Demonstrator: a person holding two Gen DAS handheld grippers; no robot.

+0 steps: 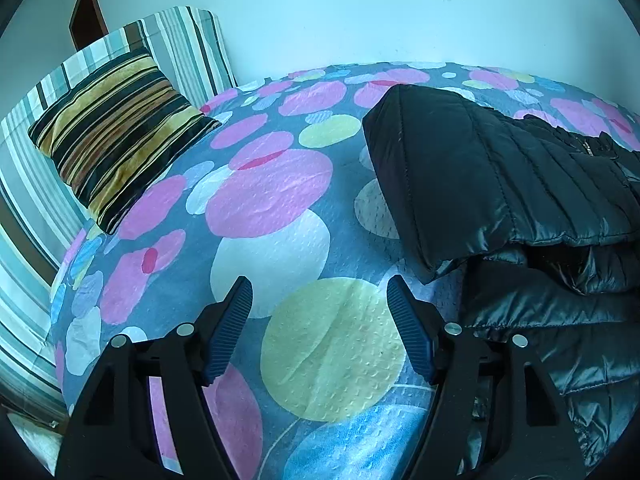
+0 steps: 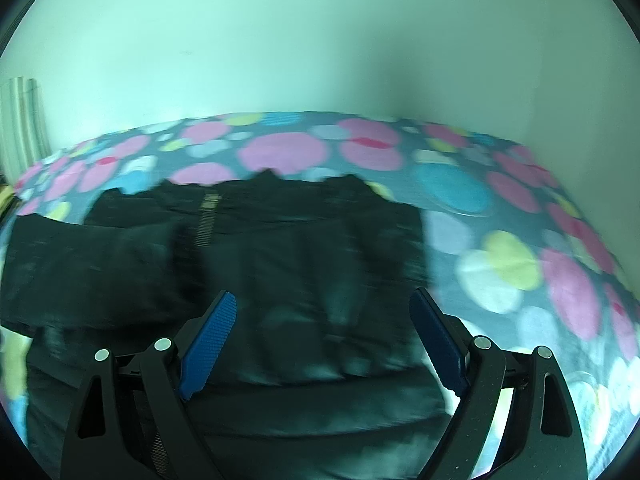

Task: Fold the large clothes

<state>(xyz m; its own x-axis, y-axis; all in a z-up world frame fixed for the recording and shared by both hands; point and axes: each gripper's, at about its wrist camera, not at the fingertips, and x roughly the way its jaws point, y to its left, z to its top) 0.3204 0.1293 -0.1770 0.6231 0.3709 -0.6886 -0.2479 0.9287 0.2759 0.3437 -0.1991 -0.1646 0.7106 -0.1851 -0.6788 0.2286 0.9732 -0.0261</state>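
Left gripper (image 1: 320,300) jaws wide, empty, over dotted bedspread (image 1: 276,200), black puffer jacket (image 1: 500,168) just right, right gripper (image 2: 323,312) wide above jacket, blurred.

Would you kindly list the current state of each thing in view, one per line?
Black quilted puffer jacket: lying on the bed, one part folded over the body, held by neither gripper.
Dotted bedspread: spread flat under the jacket.
Gold and black striped cushion: propped against the striped pillow.
Left gripper: open, empty, over bare bedspread.
Right gripper: open, empty, over the jacket; view blurred.
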